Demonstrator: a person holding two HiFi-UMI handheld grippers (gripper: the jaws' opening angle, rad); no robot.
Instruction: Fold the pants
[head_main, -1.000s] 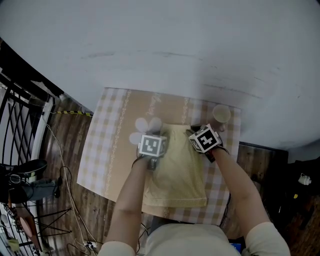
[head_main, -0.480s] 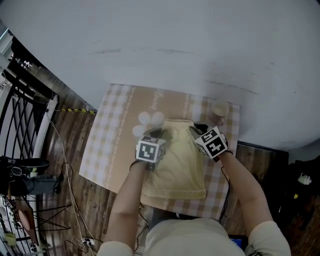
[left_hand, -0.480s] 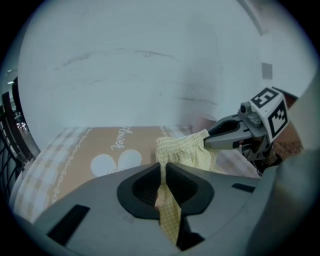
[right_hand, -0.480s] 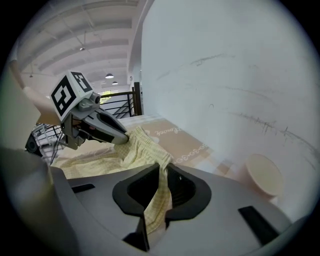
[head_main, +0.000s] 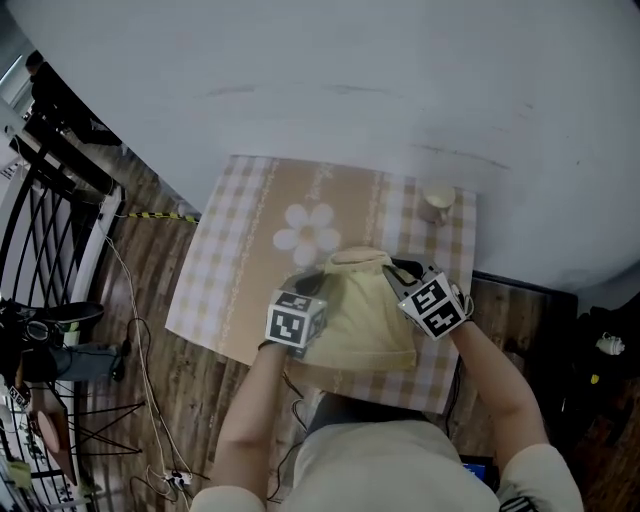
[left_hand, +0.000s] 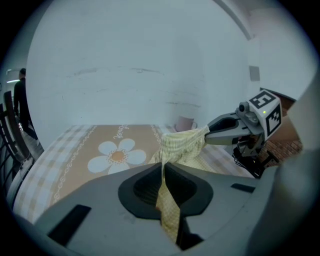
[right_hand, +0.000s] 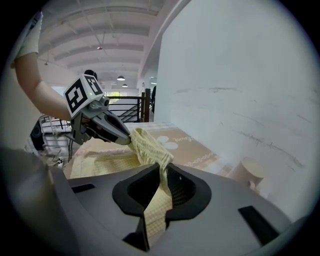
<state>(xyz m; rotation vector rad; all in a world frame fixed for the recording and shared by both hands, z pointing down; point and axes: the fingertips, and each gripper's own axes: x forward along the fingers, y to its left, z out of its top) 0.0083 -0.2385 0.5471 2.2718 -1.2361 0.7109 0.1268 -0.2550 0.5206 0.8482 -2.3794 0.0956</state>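
The pale yellow pants (head_main: 362, 322) lie on the checked tablecloth (head_main: 235, 250), their far edge lifted and arched toward me. My left gripper (head_main: 314, 286) has that edge's left corner between its jaws, which are closing and pinch the cloth (left_hand: 181, 145). My right gripper (head_main: 396, 272) is shut on the right corner. In the left gripper view the fabric runs from my own jaws (left_hand: 164, 172) across to the right gripper (left_hand: 209, 131). The right gripper view shows the cloth (right_hand: 149, 146) stretched from its jaws (right_hand: 162, 175) to the left gripper (right_hand: 128, 138).
A pink cup (head_main: 437, 203) stands at the table's far right corner, close to the white wall. A white flower print (head_main: 310, 228) is on the cloth left of the pants. A black railing (head_main: 40, 190) and cables (head_main: 140, 380) are on the wooden floor at left.
Both grippers closed on the far edge of the pants, rose and drew it back toward me. The flower print, partly hidden before, now shows whole.
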